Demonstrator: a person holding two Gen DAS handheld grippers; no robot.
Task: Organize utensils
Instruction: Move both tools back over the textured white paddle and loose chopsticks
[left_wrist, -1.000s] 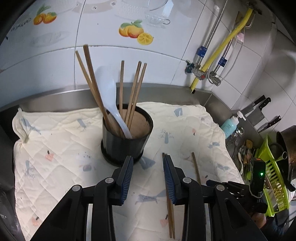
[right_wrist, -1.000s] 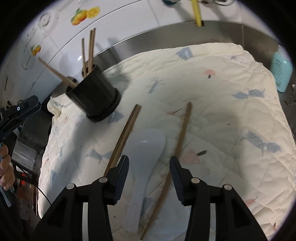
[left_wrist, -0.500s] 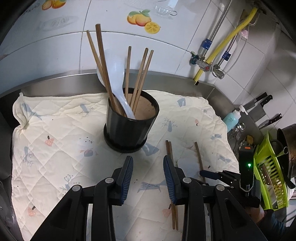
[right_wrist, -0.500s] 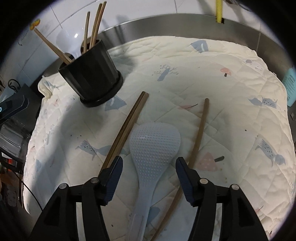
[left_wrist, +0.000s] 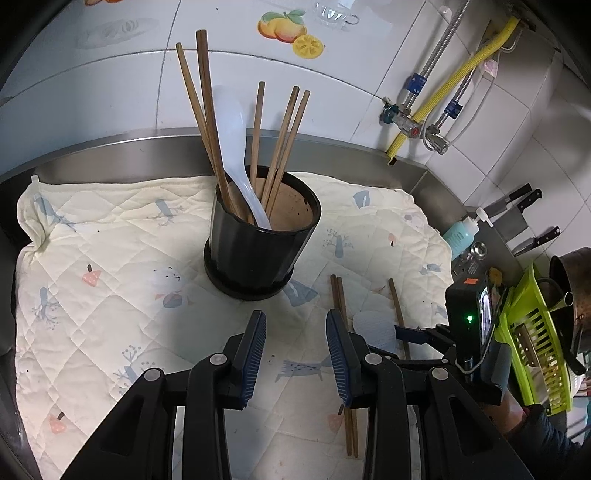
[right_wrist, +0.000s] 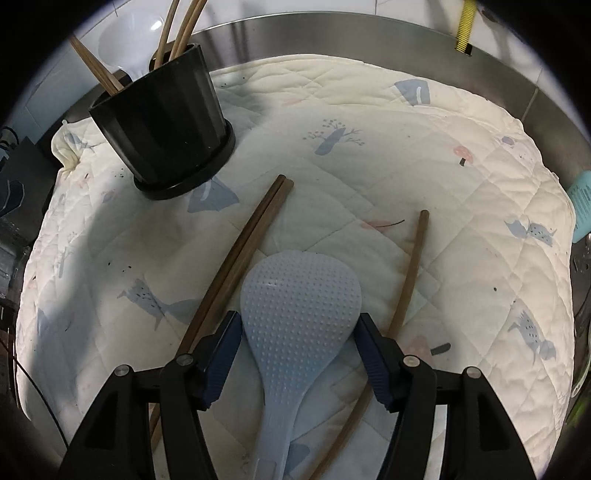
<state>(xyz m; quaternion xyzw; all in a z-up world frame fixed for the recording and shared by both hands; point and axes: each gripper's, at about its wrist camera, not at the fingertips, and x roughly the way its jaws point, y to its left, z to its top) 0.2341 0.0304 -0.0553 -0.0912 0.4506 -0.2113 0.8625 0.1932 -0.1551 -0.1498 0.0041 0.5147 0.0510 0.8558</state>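
Note:
A black utensil pot (left_wrist: 258, 243) stands on the quilted mat (left_wrist: 110, 258) and holds several wooden chopsticks and a white spoon (left_wrist: 236, 147). The pot also shows in the right wrist view (right_wrist: 162, 122). A pale blue rice paddle (right_wrist: 295, 314) lies flat on the mat between a pair of chopsticks (right_wrist: 240, 251) and a single chopstick (right_wrist: 410, 273). My right gripper (right_wrist: 297, 328) is open, its fingers either side of the paddle's head. My left gripper (left_wrist: 295, 325) is open and empty in front of the pot. The paddle (left_wrist: 373, 325) lies to its right.
A steel counter rim and tiled wall lie behind the mat. Pipes with a yellow hose (left_wrist: 461, 74), knives (left_wrist: 524, 206), a blue soap bottle (left_wrist: 458, 232), a green rack (left_wrist: 535, 343) and a pot (left_wrist: 572, 288) stand at the right.
My right gripper has moved forward and down over the rice paddle, its fingers now flanking the head. My left gripper has pulled back slightly and risen; the pot sits farther away.

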